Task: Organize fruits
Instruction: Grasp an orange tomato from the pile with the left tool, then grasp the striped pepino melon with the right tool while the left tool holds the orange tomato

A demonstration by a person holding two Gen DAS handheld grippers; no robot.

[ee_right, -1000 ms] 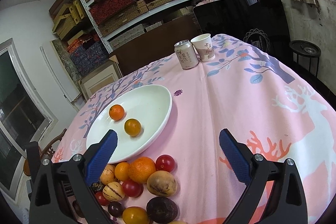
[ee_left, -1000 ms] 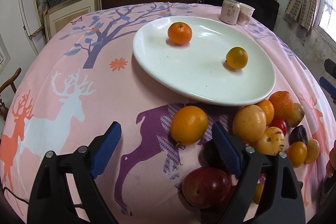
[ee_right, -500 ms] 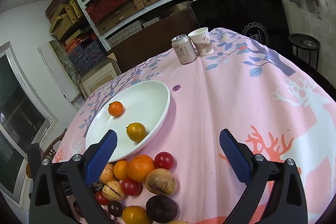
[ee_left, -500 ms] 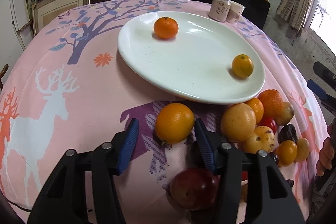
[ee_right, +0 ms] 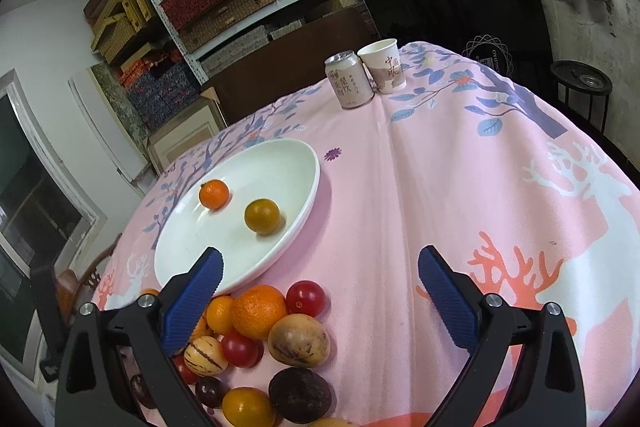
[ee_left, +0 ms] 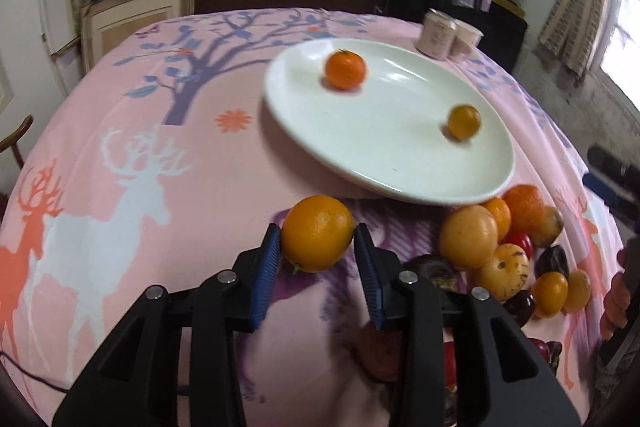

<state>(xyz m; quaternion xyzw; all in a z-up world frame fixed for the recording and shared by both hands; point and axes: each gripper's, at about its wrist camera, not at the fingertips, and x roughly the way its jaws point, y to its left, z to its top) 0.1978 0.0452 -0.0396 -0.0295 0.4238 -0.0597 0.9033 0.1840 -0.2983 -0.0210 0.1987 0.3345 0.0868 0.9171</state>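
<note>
The white plate (ee_left: 384, 163) sits far right of my left gripper (ee_left: 318, 251), two small citrus already on it; the blue pads pinch the big orange (ee_left: 318, 233) — I'd lift clear of the near rim, then release low; my right gripper (ee_right: 320, 291) hangs wide apart, empty.

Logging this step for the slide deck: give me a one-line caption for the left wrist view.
Left gripper shut on a large orange beside the white plate, which holds two small citrus fruits.
</note>
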